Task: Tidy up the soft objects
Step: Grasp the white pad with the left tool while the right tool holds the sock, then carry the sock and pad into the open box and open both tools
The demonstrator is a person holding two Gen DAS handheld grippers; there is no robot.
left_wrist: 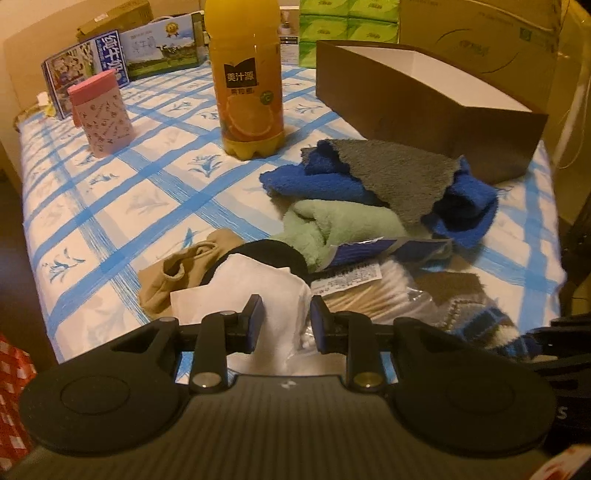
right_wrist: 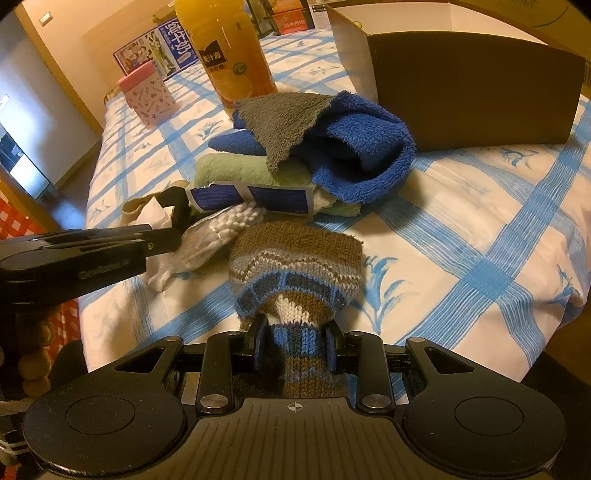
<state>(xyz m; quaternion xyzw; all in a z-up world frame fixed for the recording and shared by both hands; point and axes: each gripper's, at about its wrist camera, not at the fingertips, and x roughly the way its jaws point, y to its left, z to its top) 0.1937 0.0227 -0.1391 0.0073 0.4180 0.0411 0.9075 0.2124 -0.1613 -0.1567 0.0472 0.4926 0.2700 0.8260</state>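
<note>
A pile of soft things lies on the blue-checked tablecloth (left_wrist: 110,206): a blue towel (left_wrist: 317,181), a grey cloth (left_wrist: 399,173), a green cloth (left_wrist: 332,221), a tan sock (left_wrist: 173,273), a white cloth (left_wrist: 258,284) and a striped knit sock (right_wrist: 295,262). A bag of cotton swabs (left_wrist: 369,291) lies among them. My left gripper (left_wrist: 287,321) is open, its fingers on either side of the white cloth's near part. My right gripper (right_wrist: 295,347) is shut on the knit sock's narrow end. The left gripper also shows in the right wrist view (right_wrist: 162,240).
An open brown box (left_wrist: 424,107) stands at the back right, just behind the pile. An orange juice bottle (left_wrist: 247,81) and a pink canister (left_wrist: 101,114) stand further back. Cartons (left_wrist: 88,70) and green tissue packs (left_wrist: 347,26) line the far edge.
</note>
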